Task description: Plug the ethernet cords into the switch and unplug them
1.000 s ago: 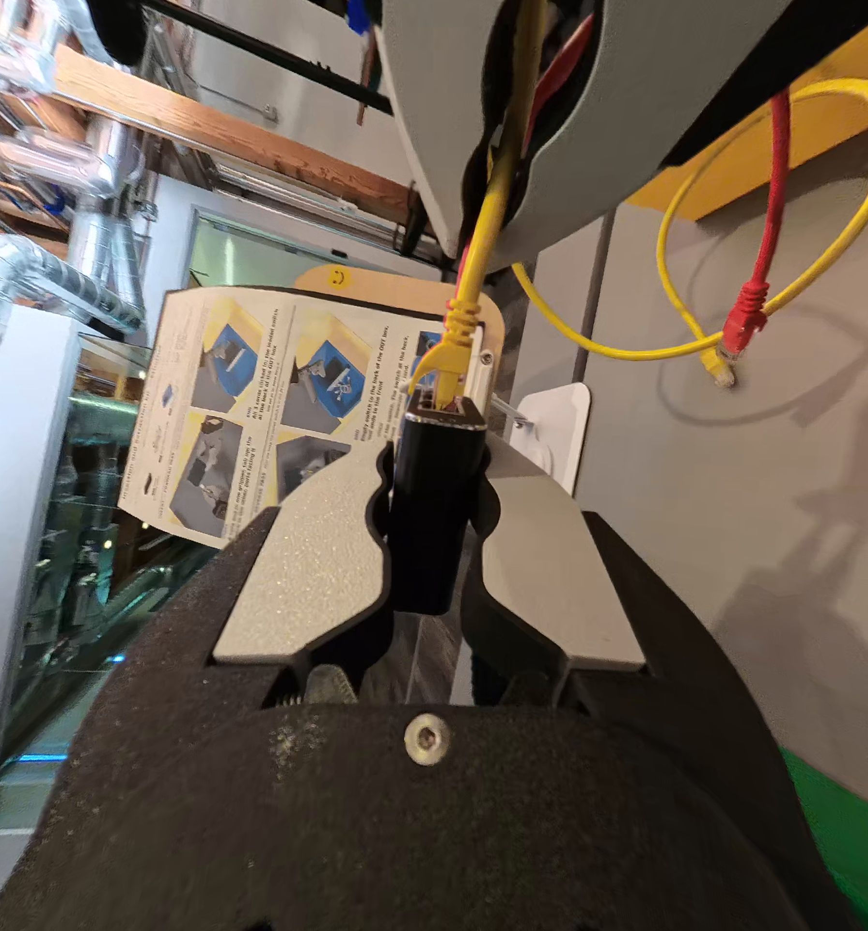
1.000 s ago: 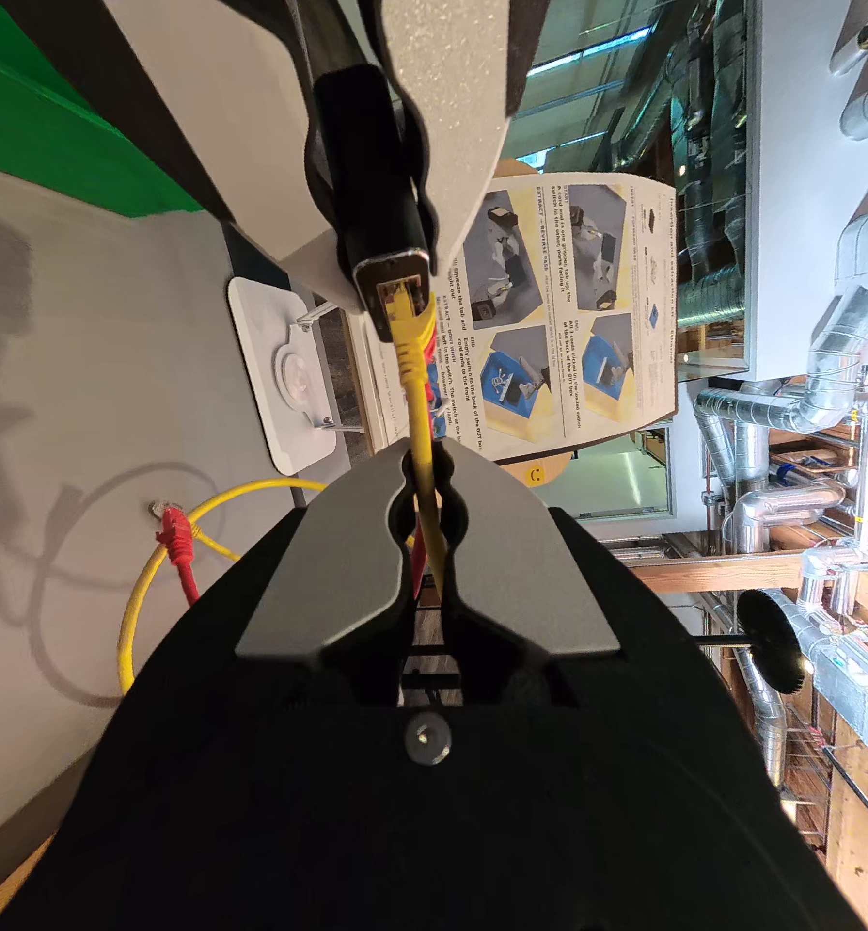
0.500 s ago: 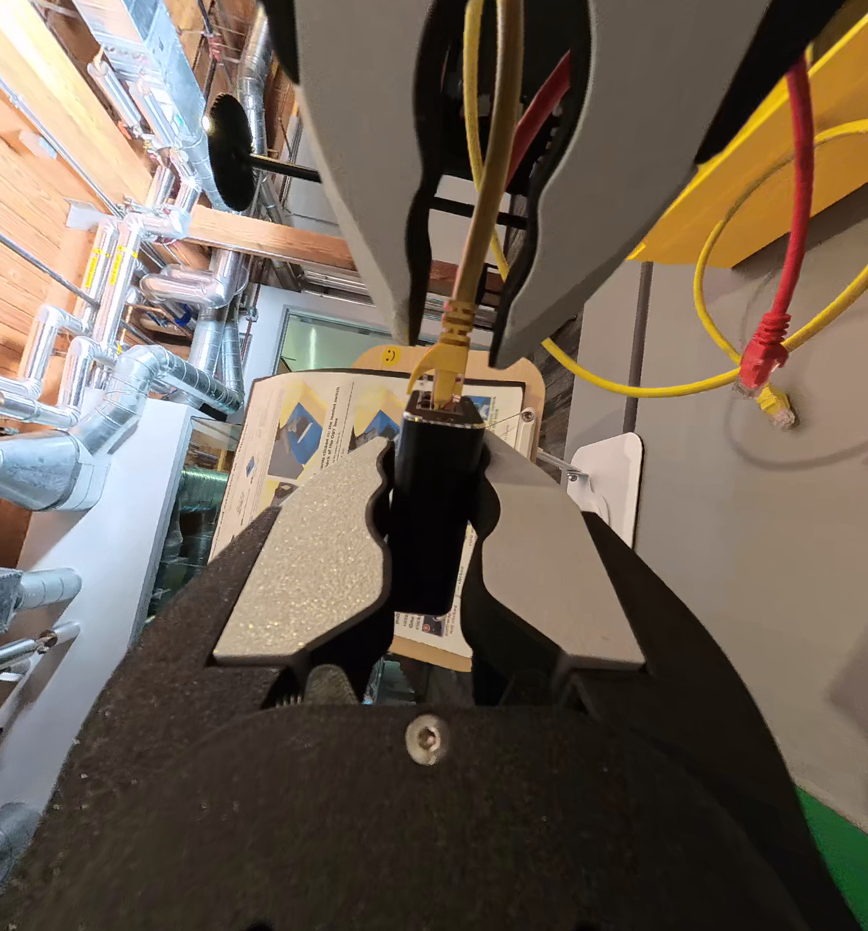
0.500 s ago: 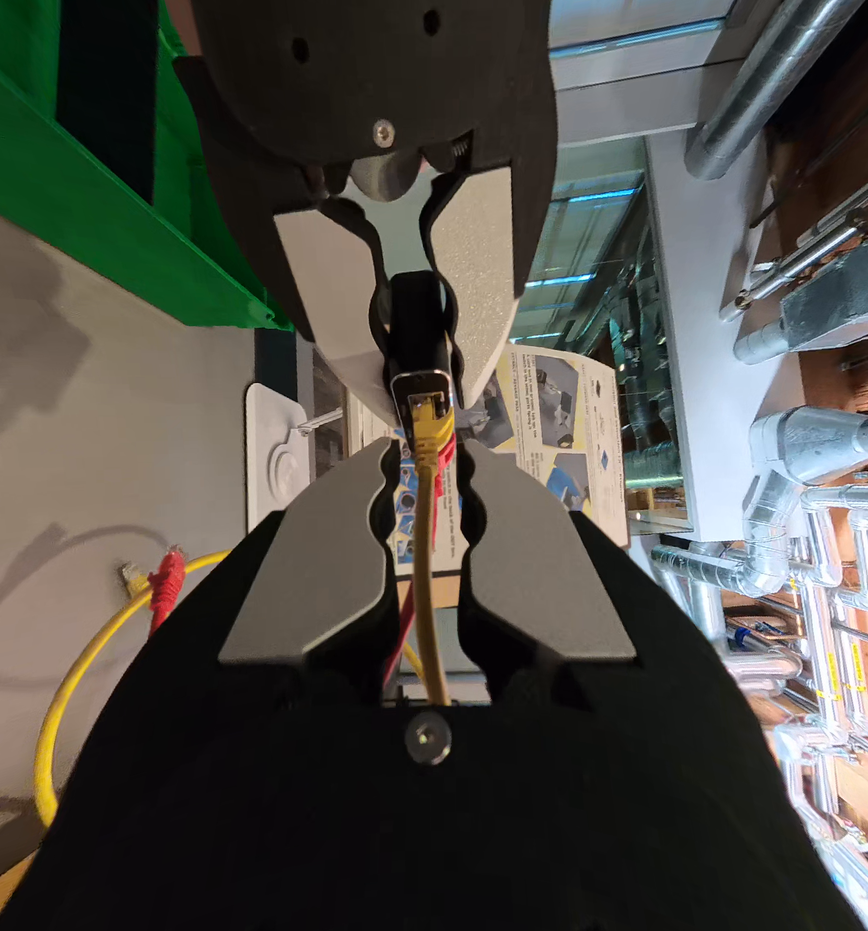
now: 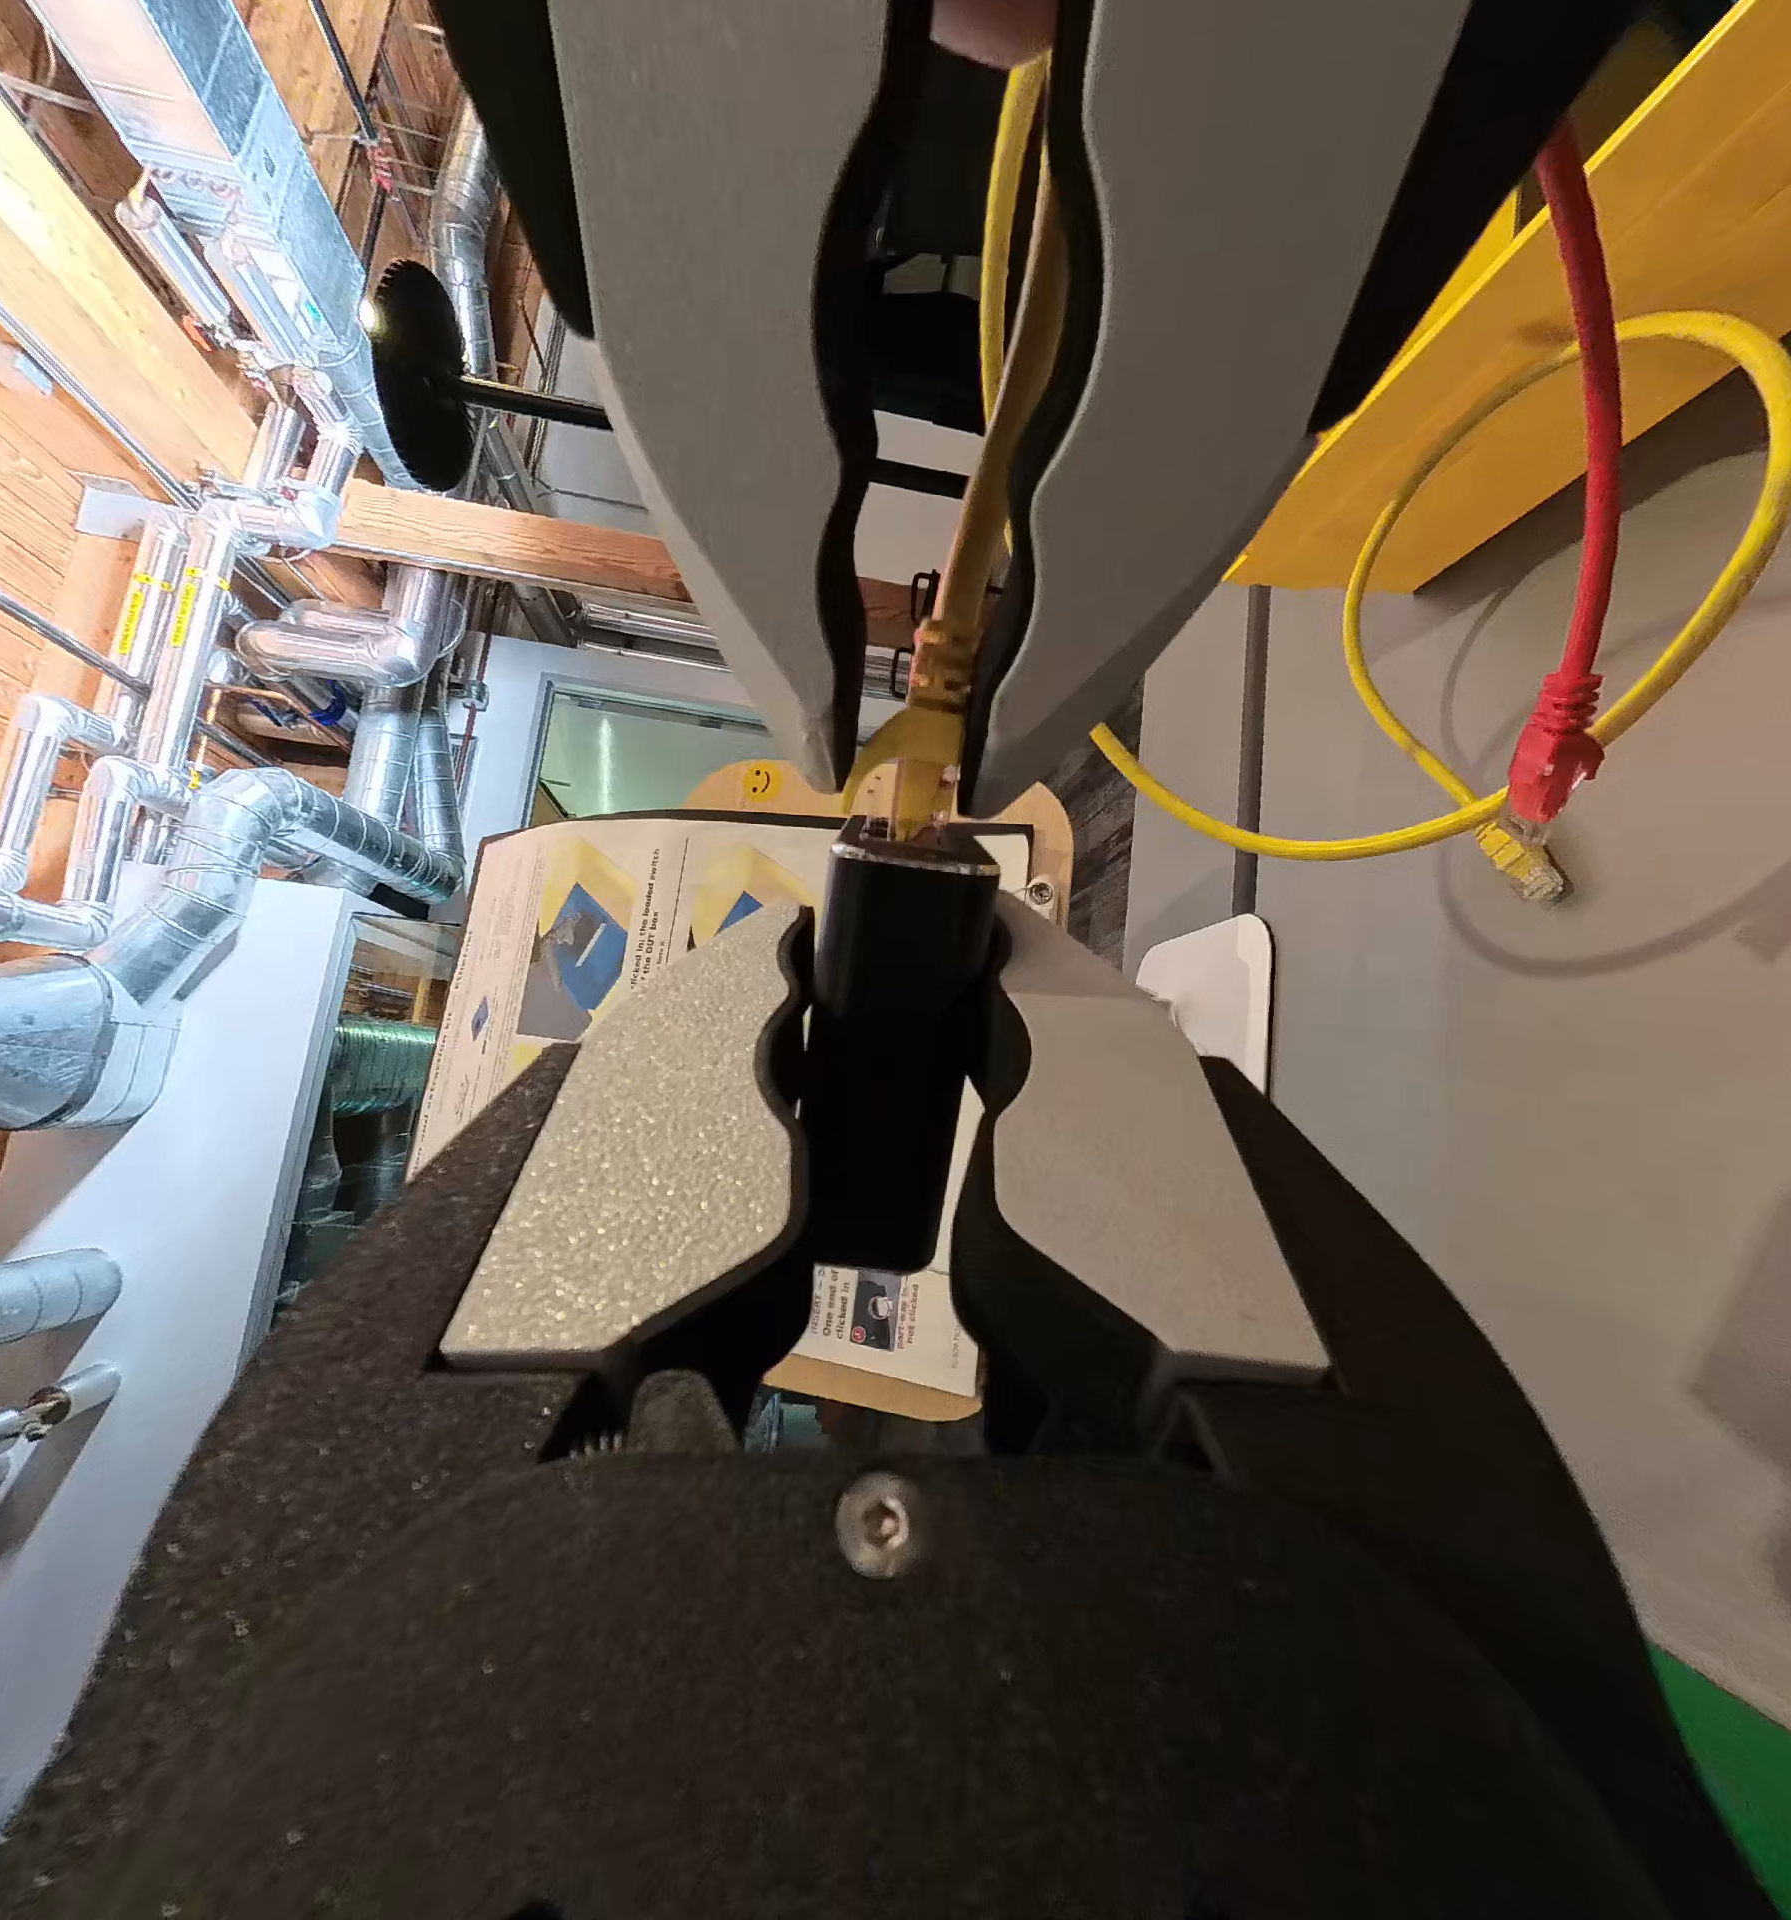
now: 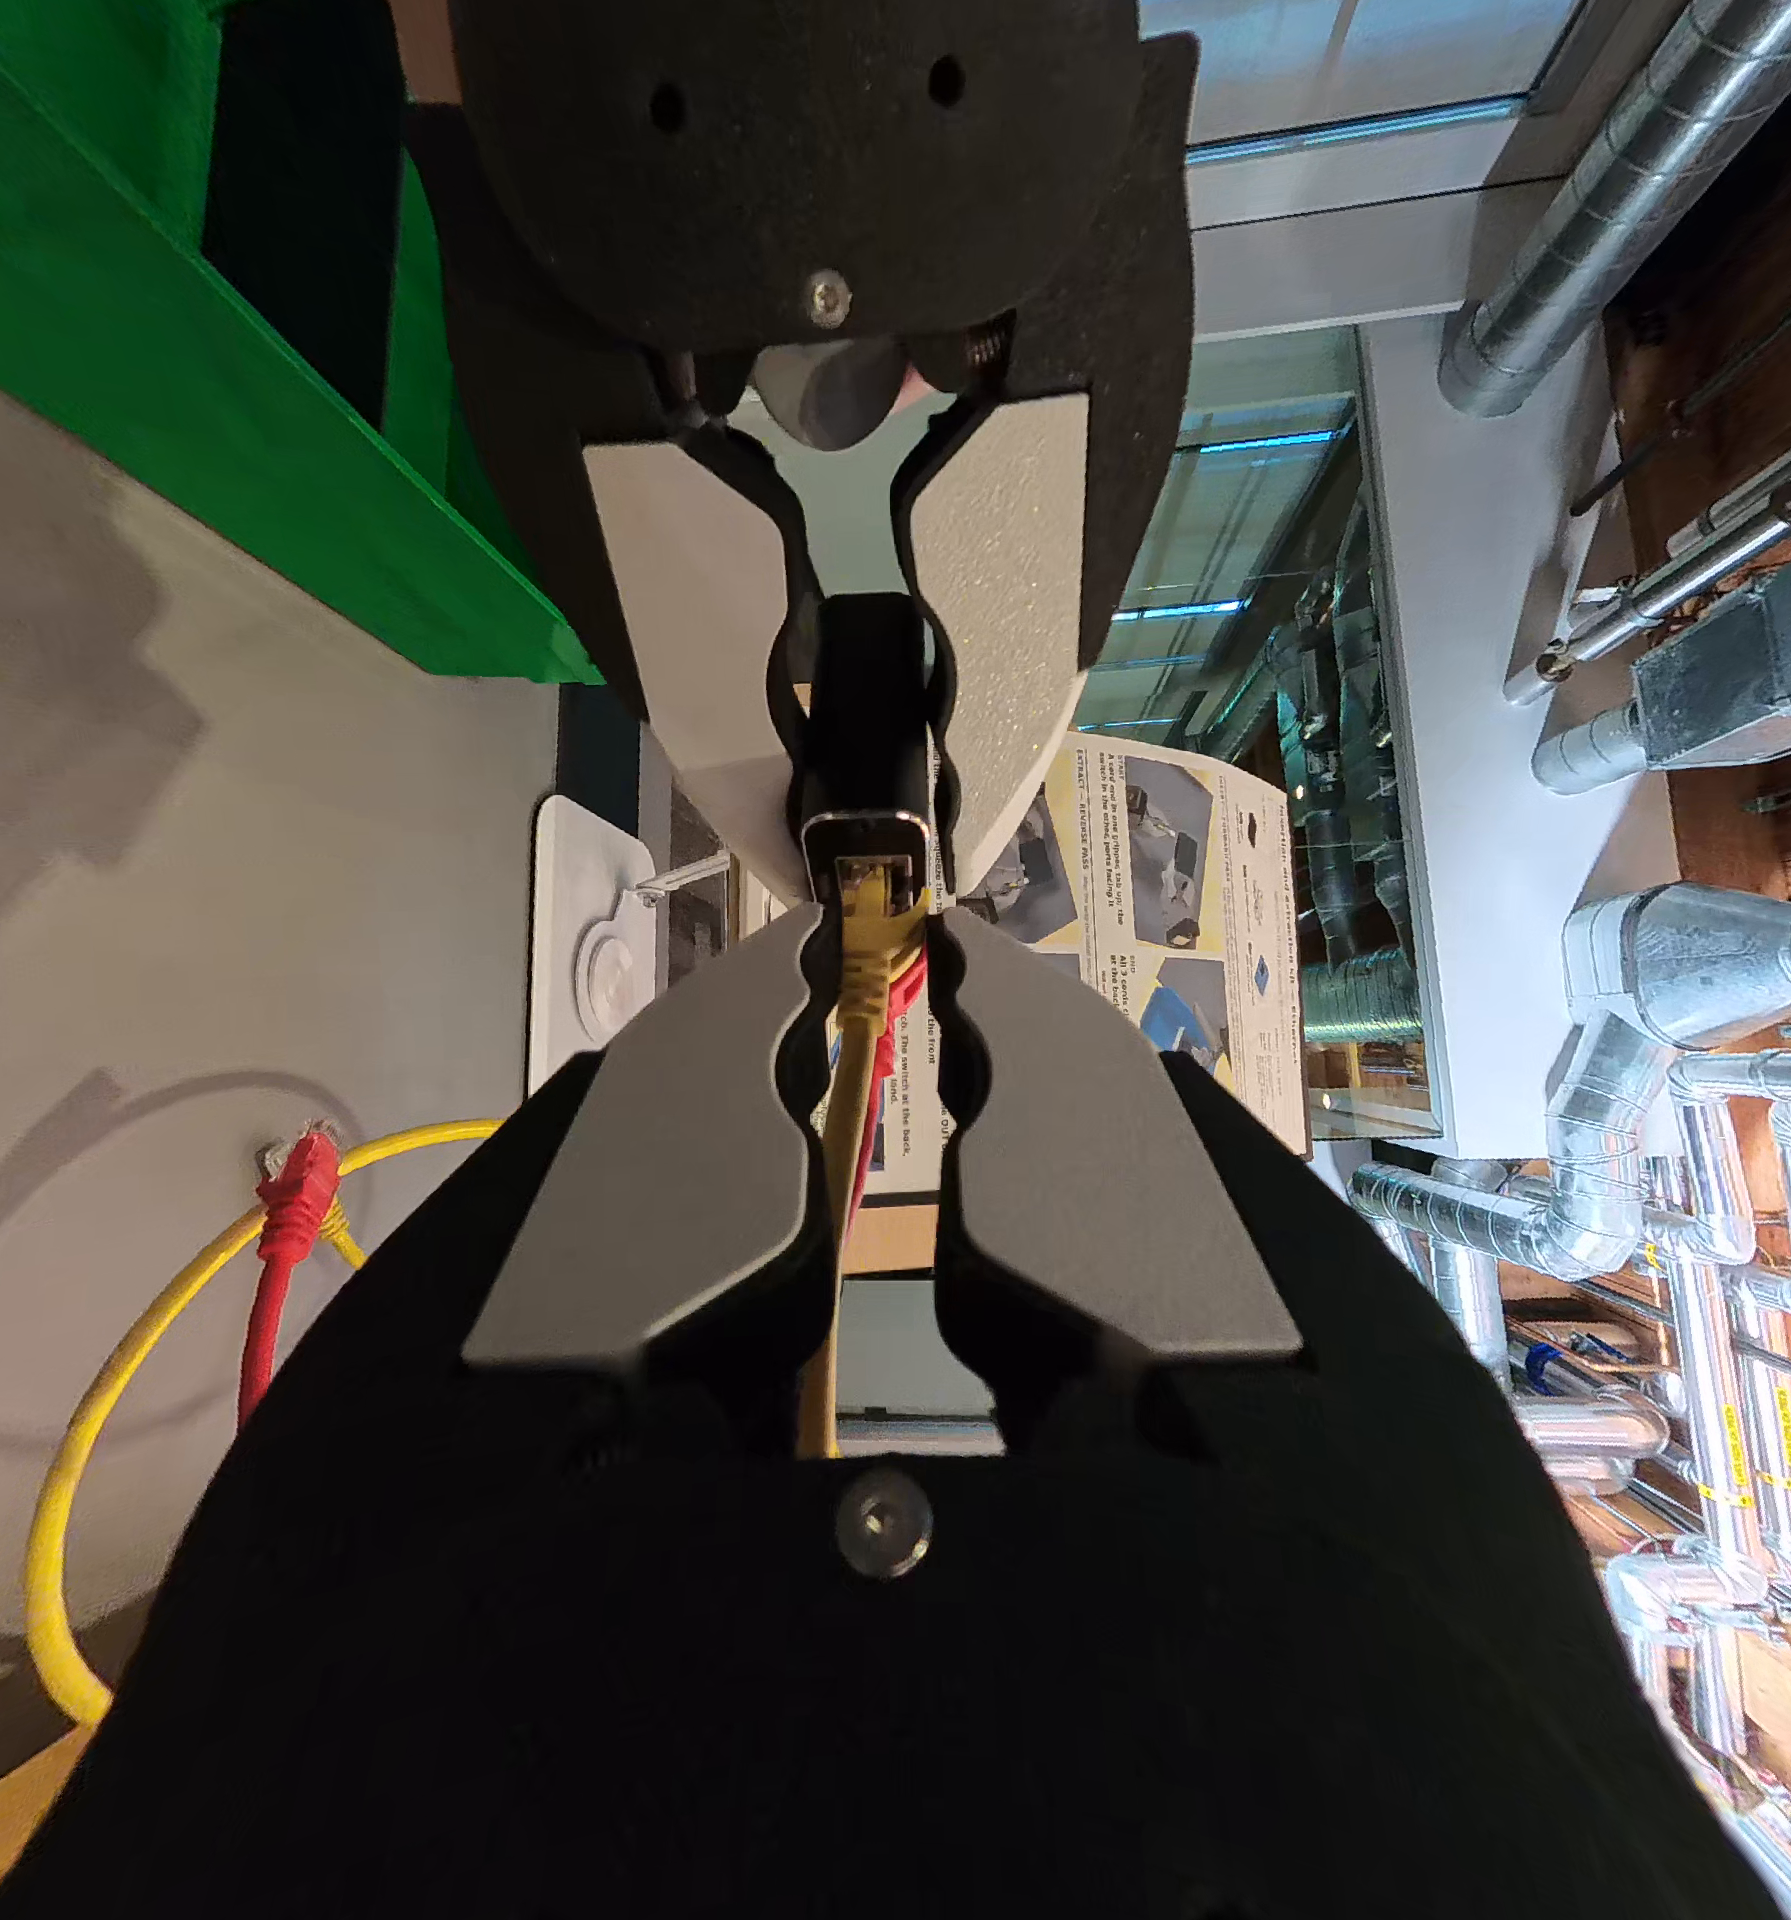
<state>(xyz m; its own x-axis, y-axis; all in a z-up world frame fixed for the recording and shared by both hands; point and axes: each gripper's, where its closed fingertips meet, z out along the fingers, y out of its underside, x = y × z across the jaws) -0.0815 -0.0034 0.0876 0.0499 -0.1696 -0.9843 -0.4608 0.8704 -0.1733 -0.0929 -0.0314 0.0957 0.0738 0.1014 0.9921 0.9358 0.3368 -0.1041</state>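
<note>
Gripping: the left gripper point(image 5: 901, 925) clamps a black switch point(image 5: 896, 1039) between its grey pads, both pressing on its sides.
Switch axis: its long axis runs along the left fingers, port end pointing away from that gripper and toward the right gripper point(image 6: 875, 935).
Switch place: held in the air between the two facing grippers, above a grey tabletop point(image 5: 1545, 1143).
Yellow plug: the yellow ethernet plug point(image 5: 917, 774) sits in the port, its cord point(image 6: 849, 1122) running straight back in line with the switch, between the right fingers.
Right gripper: narrowed around the plug boot with the tips just short of the switch face; in the left wrist view one pad lies against the boot, the other stands off with a gap, so it is not clamped.
Left wrist view only: a yellow board edge point(image 5: 1649, 260), and the loose red plug point(image 5: 1556, 738) and second yellow plug point(image 5: 1519, 868) hanging against the tabletop.
Right wrist view only: the open port face point(image 6: 870, 862) seen head-on, a green bin point(image 6: 143, 343), and the left gripper's body point(image 6: 818, 187).
Both views: an illustrated instruction sheet point(image 6: 1161, 914) and a white holder point(image 5: 1218, 987) behind the switch.
</note>
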